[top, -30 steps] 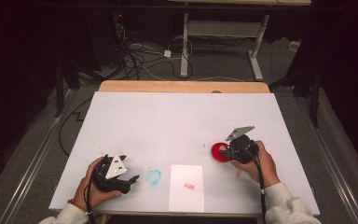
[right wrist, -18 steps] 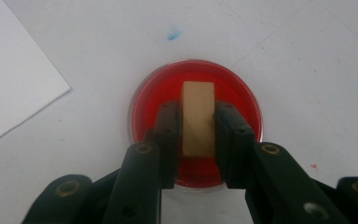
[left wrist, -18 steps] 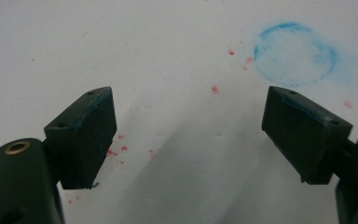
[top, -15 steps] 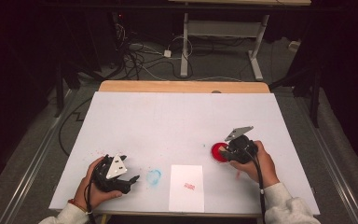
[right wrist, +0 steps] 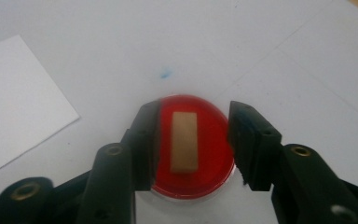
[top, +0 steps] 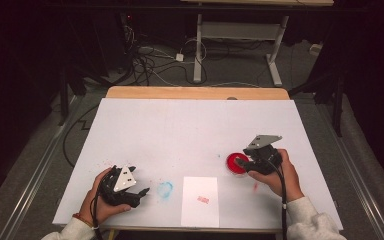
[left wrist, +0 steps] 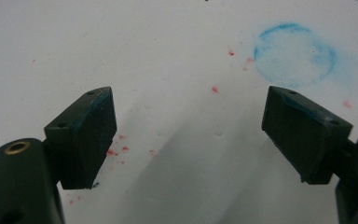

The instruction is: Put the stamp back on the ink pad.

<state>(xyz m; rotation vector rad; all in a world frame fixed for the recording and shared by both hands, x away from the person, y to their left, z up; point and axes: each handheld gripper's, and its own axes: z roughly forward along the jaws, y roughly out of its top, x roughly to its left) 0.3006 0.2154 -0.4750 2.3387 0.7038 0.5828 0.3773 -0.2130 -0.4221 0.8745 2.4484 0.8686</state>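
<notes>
Here the right gripper hovers over a round, shallow red ink pad, glossy and disc-shaped, that sits on the white tabletop near its right front; one small tan rectangular stamp block, matte and flat-topped, stands in the middle of the red. The two black jaws have just been opening and now stand apart on either side of the block, touching neither long edge, and they cover the dish's left and right rims. The left gripper rests with its two blocky jaws spread wide over bare tabletop, nothing between them. One smudged blue ring stain and scattered red flecks mark the surface. One white paper sheet carries a small red print, too small to read.
</notes>
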